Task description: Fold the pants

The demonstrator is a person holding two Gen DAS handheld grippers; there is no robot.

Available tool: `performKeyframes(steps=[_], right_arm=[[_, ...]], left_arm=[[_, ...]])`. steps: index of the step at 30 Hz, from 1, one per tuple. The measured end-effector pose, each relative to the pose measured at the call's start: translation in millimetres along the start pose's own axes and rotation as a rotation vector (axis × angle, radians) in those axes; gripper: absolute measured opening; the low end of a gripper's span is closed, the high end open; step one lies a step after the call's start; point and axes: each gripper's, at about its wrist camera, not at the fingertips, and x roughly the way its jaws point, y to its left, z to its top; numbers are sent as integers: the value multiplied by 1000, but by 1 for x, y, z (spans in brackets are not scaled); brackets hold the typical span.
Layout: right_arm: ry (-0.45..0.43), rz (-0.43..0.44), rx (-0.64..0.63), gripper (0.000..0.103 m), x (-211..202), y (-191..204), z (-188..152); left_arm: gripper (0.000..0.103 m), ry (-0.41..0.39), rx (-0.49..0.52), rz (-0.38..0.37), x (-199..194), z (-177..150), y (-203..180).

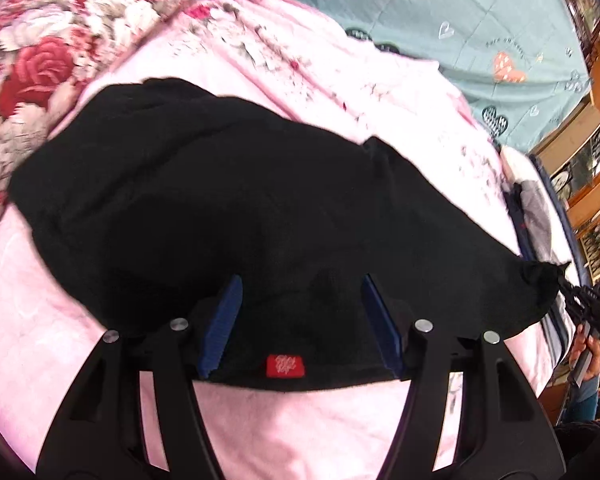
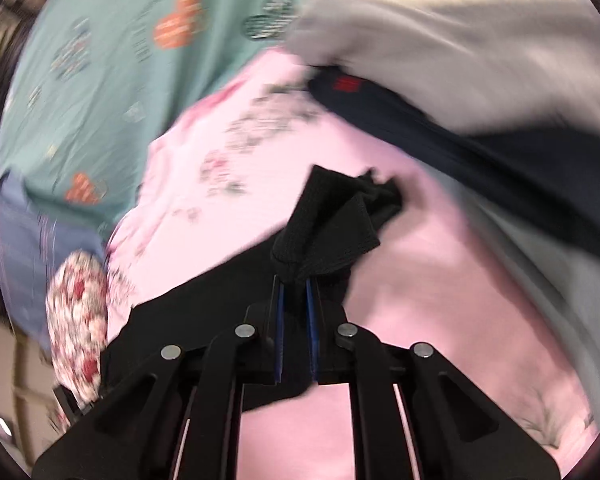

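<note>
The right gripper [image 2: 296, 280] is clenched on a bunched corner of the black knit pants [image 2: 332, 216], its blue pads nearly together with cloth pinched between them and a fold standing up past the tips. The left gripper [image 1: 300, 284] holds its blue pads apart, with the waistband edge and its small red woven label [image 1: 286, 366] lying between them; whether the pads press the cloth cannot be told. The pants lie spread across a pale pink floral bedsheet [image 1: 340, 80]. Beyond are a teal heart-print quilt [image 1: 460, 20] and a red-rose patterned pillow [image 1: 40, 60]. A dark navy garment [image 2: 440, 128] lies near the sheet's far edge.
</note>
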Motion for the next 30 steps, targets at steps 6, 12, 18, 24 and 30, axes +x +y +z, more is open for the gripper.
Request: performKeyframes(steps=[6, 12, 18, 24, 30], right_arm=[[85, 125, -288, 10, 53, 120, -10], [304, 239, -571, 9, 133, 217, -85], [404, 178, -758, 10, 177, 238, -147], [408, 184, -782, 10, 175, 229, -148], [393, 247, -807, 10, 166, 240, -153]], left_arm=[[67, -88, -51, 16, -42, -12, 23], [67, -125, -117, 32, -64, -25, 45], [68, -139, -143, 29, -71, -31, 53], [68, -125, -174, 19, -61, -30, 56], [68, -131, -182, 24, -65, -31, 52]])
